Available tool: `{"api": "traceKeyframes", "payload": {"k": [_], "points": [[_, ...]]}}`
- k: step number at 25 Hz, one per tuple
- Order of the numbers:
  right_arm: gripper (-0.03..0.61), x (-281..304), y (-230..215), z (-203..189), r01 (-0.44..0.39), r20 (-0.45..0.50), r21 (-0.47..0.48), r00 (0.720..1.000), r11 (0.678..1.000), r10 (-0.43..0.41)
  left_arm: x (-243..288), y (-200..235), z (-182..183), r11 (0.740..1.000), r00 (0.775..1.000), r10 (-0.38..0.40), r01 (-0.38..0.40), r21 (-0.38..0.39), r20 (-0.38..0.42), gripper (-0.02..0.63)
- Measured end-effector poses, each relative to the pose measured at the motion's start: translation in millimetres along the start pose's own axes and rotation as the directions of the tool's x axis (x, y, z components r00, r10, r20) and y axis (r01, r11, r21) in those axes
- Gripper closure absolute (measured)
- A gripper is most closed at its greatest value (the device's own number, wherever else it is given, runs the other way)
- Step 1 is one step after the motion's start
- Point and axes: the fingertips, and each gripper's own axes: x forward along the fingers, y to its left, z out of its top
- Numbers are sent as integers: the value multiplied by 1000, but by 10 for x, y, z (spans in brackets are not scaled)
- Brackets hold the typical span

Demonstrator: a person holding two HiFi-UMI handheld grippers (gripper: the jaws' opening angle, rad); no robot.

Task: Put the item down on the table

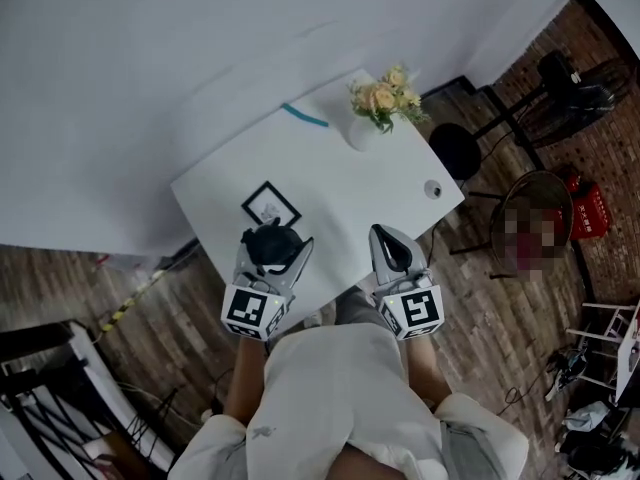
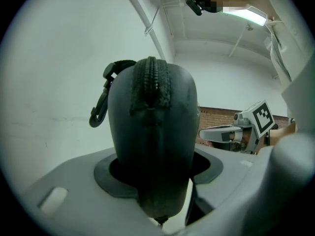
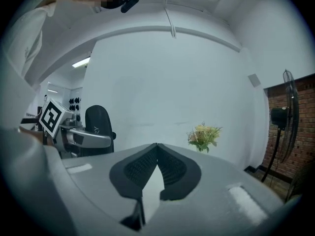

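A dark zippered pouch (image 2: 152,127) with a black carabiner clip (image 2: 100,111) stands upright between the jaws of my left gripper (image 2: 157,168), which is shut on its lower part. In the head view the pouch (image 1: 268,240) and left gripper (image 1: 273,255) hang over the near edge of the white table (image 1: 340,193). My right gripper (image 1: 384,236) is over the same edge, to the right, shut and empty. In its own view the right gripper (image 3: 157,146) has its pads touching at the tip, with the left gripper (image 3: 81,136) off to the left.
A small black picture frame (image 1: 270,206) lies just beyond the pouch. A vase of flowers (image 1: 385,100), a teal strip (image 1: 304,116) and a small round object (image 1: 433,189) sit farther on the table. A black stool (image 1: 455,150) and a chair (image 1: 535,218) stand to the right.
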Motion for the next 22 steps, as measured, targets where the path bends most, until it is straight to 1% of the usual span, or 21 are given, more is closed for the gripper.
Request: {"api": "traceKeyframes", "payload": {"k": [7, 11, 17, 22], "points": [[574, 400, -353, -97, -69, -59, 16, 996, 998, 69, 497, 129, -160, 999, 997, 36, -38, -31, -68, 318], [574, 663, -519, -296, -96, -91, 42, 991, 995, 99, 741, 270, -387, 997, 992, 57, -63, -49, -116, 318], [574, 903, -728, -614, -124, -144, 81, 980, 989, 135, 1058, 409, -682, 993, 980, 80, -94, -67, -184, 318], [574, 1061, -804, -816, -156, -188, 109, 966, 982, 174, 1236, 506, -895, 990, 964, 100, -121, -71, -245, 318]]}}
